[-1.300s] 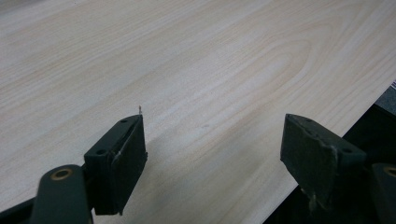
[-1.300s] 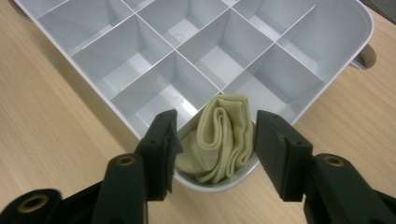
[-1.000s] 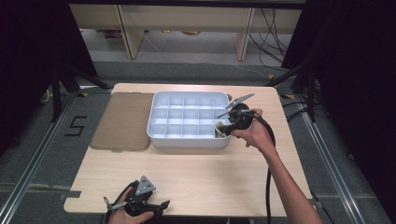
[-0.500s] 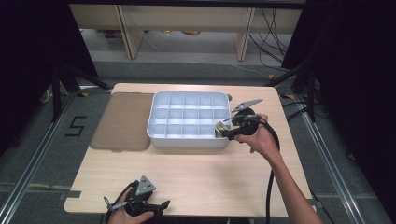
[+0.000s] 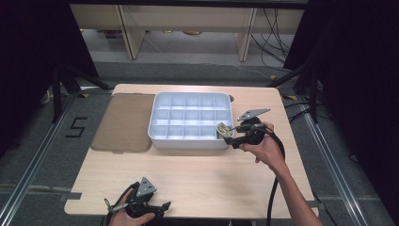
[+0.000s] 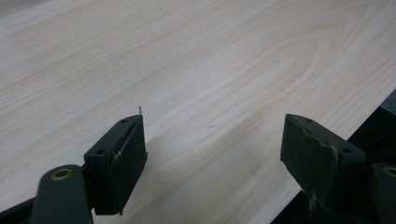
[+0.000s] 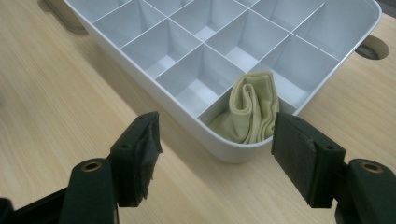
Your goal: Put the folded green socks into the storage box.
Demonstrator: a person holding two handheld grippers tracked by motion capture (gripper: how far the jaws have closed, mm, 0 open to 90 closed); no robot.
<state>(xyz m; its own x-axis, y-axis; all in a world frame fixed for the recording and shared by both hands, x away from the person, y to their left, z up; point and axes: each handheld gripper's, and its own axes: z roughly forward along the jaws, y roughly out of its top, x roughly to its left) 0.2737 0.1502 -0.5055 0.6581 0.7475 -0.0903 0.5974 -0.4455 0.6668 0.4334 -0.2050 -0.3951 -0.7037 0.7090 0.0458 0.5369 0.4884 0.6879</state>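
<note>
Holding your right gripper (image 7: 215, 154) with its jaws spread wide and grasping nothing, you are keeping it just beside the near right corner of the white tray (image 7: 187, 119). The folded cloth (image 7: 250, 114) is sitting in that corner compartment, and it is touching neither jaw. The cloth is looking pale yellow-green, soft, and folded into several layers; it is standing up a little, so its top is rising slightly above the divider walls. In the high view, the cloth (image 5: 222, 129) is showing at the tray's (image 5: 162, 106) front right corner, close to the right gripper (image 5: 232, 137).

Your left gripper (image 6: 212, 154) is also released, with the jaws well apart and nothing between them. It is resting low over the bare wood near the front edge of the desk (image 6: 187, 60). In the high view the left gripper (image 5: 162, 207) is lying at the near left part of the desk (image 5: 211, 174), well apart from the tray.

The desk is having a light wood grain surface. A brown mat (image 5: 124, 122) is lying on it, touching the tray's left side. Around the desk the room is looking dark, with black curtains on both sides, a grey floor (image 5: 42, 155), and cables (image 5: 277, 19) hanging behind.
</note>
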